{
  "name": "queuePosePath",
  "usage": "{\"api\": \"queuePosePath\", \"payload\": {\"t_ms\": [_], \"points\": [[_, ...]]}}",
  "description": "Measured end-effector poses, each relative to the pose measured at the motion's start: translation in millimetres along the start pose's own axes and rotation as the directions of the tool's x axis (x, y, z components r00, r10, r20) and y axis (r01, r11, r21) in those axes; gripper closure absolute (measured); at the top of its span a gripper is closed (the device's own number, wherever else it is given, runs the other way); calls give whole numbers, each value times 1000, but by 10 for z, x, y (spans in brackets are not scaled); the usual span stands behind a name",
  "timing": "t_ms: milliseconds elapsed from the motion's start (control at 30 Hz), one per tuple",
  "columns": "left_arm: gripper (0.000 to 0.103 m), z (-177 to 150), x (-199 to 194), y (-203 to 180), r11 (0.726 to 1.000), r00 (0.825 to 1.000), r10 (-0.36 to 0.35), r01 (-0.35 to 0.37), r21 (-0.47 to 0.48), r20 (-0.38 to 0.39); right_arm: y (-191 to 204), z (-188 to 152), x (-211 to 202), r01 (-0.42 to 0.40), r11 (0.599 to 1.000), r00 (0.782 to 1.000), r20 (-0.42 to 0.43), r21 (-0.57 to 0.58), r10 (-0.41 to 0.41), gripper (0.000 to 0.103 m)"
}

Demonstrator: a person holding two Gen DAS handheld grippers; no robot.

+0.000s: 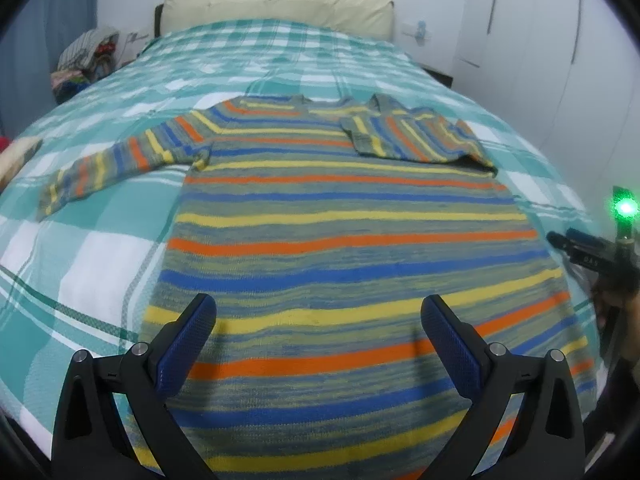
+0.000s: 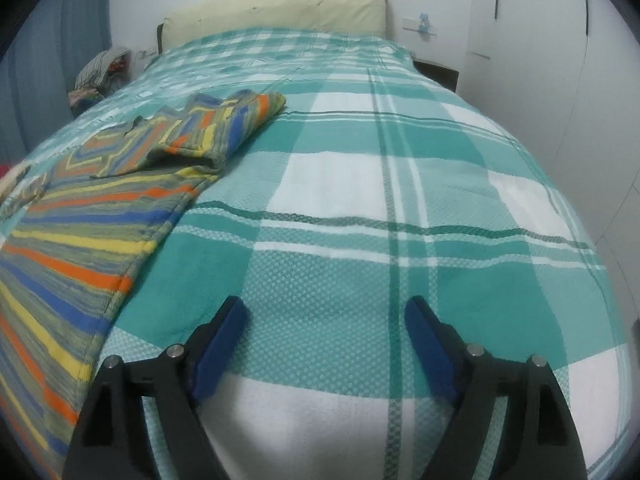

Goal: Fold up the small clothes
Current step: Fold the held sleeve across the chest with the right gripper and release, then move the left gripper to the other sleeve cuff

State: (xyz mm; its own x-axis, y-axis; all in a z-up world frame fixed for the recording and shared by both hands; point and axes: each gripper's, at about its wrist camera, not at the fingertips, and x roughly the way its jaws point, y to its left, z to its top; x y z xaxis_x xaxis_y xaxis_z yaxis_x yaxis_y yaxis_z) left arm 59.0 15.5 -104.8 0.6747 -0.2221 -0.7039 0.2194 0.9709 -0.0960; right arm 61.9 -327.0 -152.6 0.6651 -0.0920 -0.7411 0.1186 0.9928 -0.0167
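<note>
striped sweater laid flat on a bed, one sleeve folded in

the sweater [image 1: 344, 240] lies spread on a green-and-white checked bedspread [image 1: 100, 248], hem toward the cameras and neck toward the cream headboard [image 1: 280, 8]. its bands run grey-green, orange, yellow and blue. in the left wrist view the left sleeve [image 1: 116, 164] stretches out flat across the bedspread, while the right sleeve [image 1: 412, 136] is folded inward and rests on the chest, its cuff near the neckline. the left gripper [image 1: 318, 312] hovers over the lower part of the sweater with its jaws spread wide and nothing between the blue pads [image 1: 188, 344]. the right gripper [image 2: 326, 316] hangs over bare bedspread just beside the sweater's right edge, jaws likewise spread and empty; in the left wrist view part of it shows at the right border, with a green light [image 1: 625, 208] glowing on it. in the right wrist view the folded sleeve appears at upper left, lying on the sweater body. a pile of clothes [image 1: 86, 60] sits beside the bed near the headboard, and white cupboard doors [image 1: 532, 40] stand along the right wall
</note>
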Motion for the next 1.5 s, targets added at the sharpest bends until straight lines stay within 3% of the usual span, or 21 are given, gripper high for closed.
{"api": "queuePosePath", "payload": {"t_ms": [200,300,367,433,533,700,833,933,1033,1067,1167,1233,1333,1400,1433,1467,1500], "points": [[1,35,-89,-36,999,1000,-27,27,20,-7,28,-6,29,23,1000,1000,-3,-11,-23,16],[1,357,-226,-73,993,993,-118,118,10,-29,37,-22,23,28,1000,1000,-6,-12,-28,15],[1,760,-377,-82,977,977,-212,212,-8,-10,35,-27,27,27,1000,1000,-7,-9,-27,14],[1,1207,-374,-87,946,945,-324,324,-18,-42,37,-25,32,25,1000,1000,-9,-9,-25,13],[1,1687,-14,-39,904,897,-426,418,-91,-114,51,-22,47,31,999,999,-14,-14,-31,12],[5,1917,896,-39,923,908,-369,332,-195,-198,64,-15,63,46,999,999,-19,-20,-46,10],[33,1808,1545,-261,954,909,-296,265,-139,-294,62,-13,67,43,999,999,-22,-19,-44,9],[42,1722,1789,-273,958,909,-274,230,-171,-315,57,-14,69,43,999,999,-23,-17,-43,9],[98,1664,1885,-281,957,907,-280,237,-170,-314,54,-14,76,42,999,999,-26,-15,-43,7],[99,1664,1862,-266,958,913,-274,232,-167,-304,54,-13,80,43,999,999,-27,-14,-43,6],[100,1672,1689,-145,959,938,-255,214,-187,-233,54,-12,82,45,999,999,-29,-14,-46,6],[97,1681,1656,-96,973,956,-197,163,-163,-217,56,-15,80,47,999,998,-29,-15,-48,6],[73,1636,1823,-204,996,950,-81,64,-66,-302,60,-8,85,50,999,998,-31,-16,-51,5],[52,1615,1718,-225,996,955,-88,76,-51,-283,60,-11,78,53,998,998,-31,-16,-53,5],[34,1609,1616,-217,996,960,-88,77,-51,-264,60,-10,78,53,998,998,-30,-16,-53,5],[27,1597,1504,-201,996,967,-84,74,-51,-240,56,-6,83,51,999,998,-32,-16,-51,5],[27,1588,1352,-161,996,973,-85,76,-48,-213,57,-7,83,50,999,998,-32,-15,-50,5]]}}
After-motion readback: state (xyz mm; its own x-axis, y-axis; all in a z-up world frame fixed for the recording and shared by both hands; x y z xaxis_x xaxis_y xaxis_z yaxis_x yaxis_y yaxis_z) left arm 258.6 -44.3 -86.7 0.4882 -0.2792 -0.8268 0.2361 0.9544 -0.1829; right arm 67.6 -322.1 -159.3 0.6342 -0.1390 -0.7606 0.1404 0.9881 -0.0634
